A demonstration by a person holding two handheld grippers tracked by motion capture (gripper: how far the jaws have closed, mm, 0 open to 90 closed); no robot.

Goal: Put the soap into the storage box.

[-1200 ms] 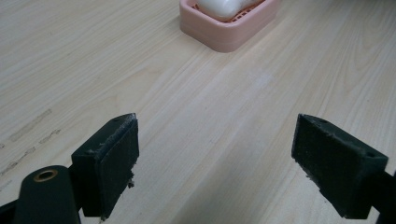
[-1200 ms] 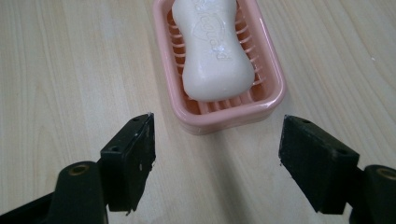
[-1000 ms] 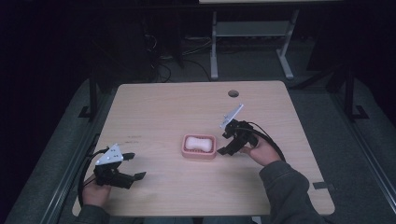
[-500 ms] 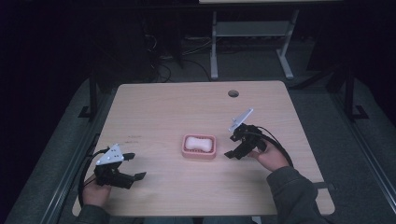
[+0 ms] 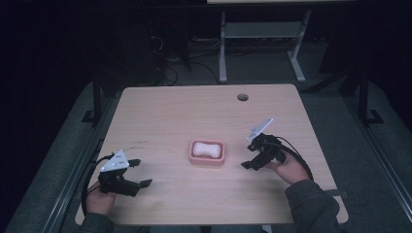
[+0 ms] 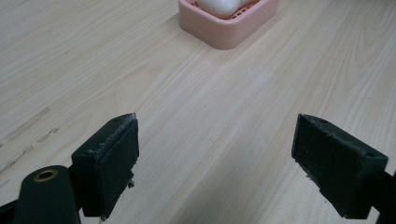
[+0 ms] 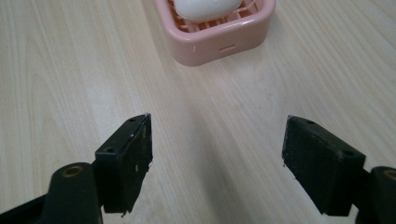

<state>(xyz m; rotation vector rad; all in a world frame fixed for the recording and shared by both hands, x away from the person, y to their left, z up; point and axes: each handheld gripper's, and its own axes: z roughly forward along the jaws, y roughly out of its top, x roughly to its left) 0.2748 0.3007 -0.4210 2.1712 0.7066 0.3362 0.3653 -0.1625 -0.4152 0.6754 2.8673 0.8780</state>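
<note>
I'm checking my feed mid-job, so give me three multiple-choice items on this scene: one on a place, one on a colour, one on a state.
1. Where is the soap dish on the table?
A. at the far left corner
B. near the middle, between the two tools
C. over the round hole

2. What colour is the soap dish?
A. pink
B. blue
C. green

3. How does the right tool stand?
A. shut on the soap
B. shut on the dish rim
C. open, with nothing between its pads

Answers:
1. B: in the high view the dish lies about mid-table, with the left tool to one side and the right tool to the other.
2. A: both tool views show a pink dish holding a white soap bar.
3. C: its own view shows the pads wide apart over bare wood, short of the dish.
</note>
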